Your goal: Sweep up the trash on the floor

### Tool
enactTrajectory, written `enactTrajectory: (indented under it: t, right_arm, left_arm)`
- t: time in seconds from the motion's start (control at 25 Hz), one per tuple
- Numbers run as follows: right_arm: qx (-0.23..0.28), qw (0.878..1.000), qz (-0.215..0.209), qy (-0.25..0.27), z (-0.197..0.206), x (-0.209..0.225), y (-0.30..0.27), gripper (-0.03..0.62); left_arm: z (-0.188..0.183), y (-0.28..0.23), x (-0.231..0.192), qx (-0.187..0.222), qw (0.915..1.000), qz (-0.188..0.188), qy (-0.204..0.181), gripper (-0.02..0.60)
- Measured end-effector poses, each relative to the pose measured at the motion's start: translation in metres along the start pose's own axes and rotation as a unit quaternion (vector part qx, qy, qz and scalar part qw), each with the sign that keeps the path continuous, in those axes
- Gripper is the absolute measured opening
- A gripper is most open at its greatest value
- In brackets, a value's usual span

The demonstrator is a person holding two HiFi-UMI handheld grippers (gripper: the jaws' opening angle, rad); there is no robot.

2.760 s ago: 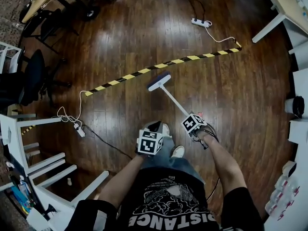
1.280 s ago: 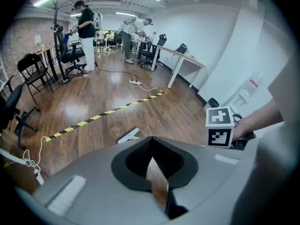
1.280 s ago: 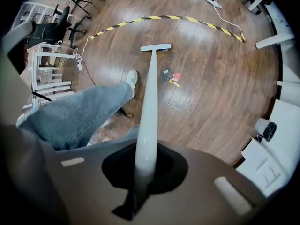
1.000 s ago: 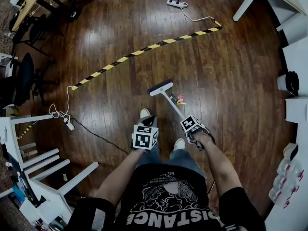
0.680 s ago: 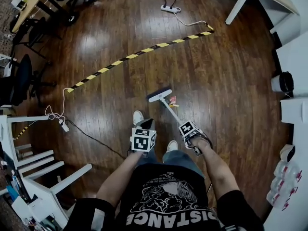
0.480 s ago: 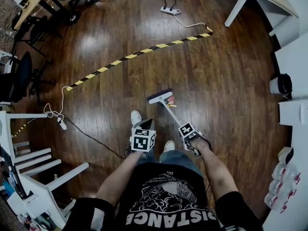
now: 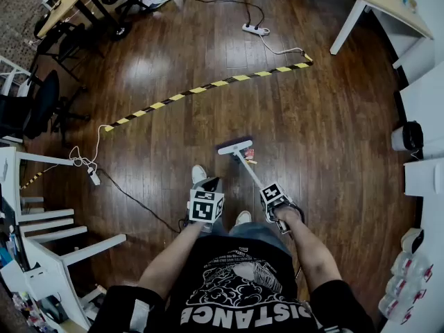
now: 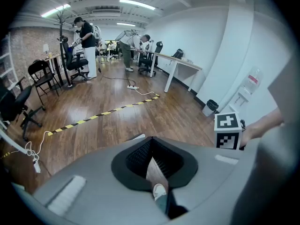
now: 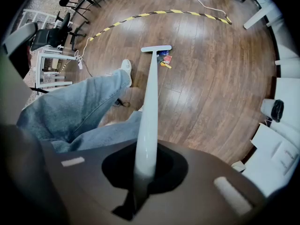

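The white long-handled broom (image 9: 149, 102) looks light and stiff, a thin plastic or metal tube that is likely a little slick. Its narrow white head (image 7: 234, 146) rests on the glossy dark wooden plank floor (image 7: 326, 130), just ahead of the person's white shoe (image 7: 199, 174). The right gripper (image 9: 140, 170) is clamped on the upper part of the handle. That far from the head, I judge the grip needs to be firm so the tube does not twist during a stroke.

The left gripper (image 8: 151, 158) holds nothing. Its jaws are drawn almost together, and the tips seem to meet, though only a sliver of floor shows between them.

The trash, a few small red and yellow scraps (image 7: 248, 155), lies just beside the broom head on its right. The scraps look like light wrappers that could skid across the polished boards.

The room is a roomy office. A yellow-and-black striped tape line (image 7: 201, 89) runs across the floor well beyond the broom. A white power strip (image 7: 252, 29) and its cord lie farther off, and a thin black cable (image 7: 132, 196) trails to the left. That cable could snag a wide sweep.
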State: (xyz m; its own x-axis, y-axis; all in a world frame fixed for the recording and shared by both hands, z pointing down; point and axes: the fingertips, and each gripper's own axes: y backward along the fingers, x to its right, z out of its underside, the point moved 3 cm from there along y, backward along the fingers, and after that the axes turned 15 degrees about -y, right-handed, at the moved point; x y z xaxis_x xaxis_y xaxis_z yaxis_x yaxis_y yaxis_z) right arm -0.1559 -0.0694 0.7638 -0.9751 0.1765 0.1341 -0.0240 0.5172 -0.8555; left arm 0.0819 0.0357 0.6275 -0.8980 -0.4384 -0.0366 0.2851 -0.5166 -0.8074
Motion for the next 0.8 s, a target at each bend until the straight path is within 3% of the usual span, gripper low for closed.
enactTrajectory:
  t: [0.44, 0.8]
  right_arm:
    - [0.089, 0.993, -0.068, -0.033, 0.046, 0.004, 0.027, 0.000]
    - [0.205, 0.973, -0.101, -0.047, 0.089, -0.026, 0.062, 0.000]
  left_arm:
    - [0.002, 0.052, 0.010, 0.017, 0.9994, -0.029, 0.010, 0.005]
    - [-0.009, 0.103, 0.038, 0.085, 0.9964, -0.005, 0.002, 0.005]
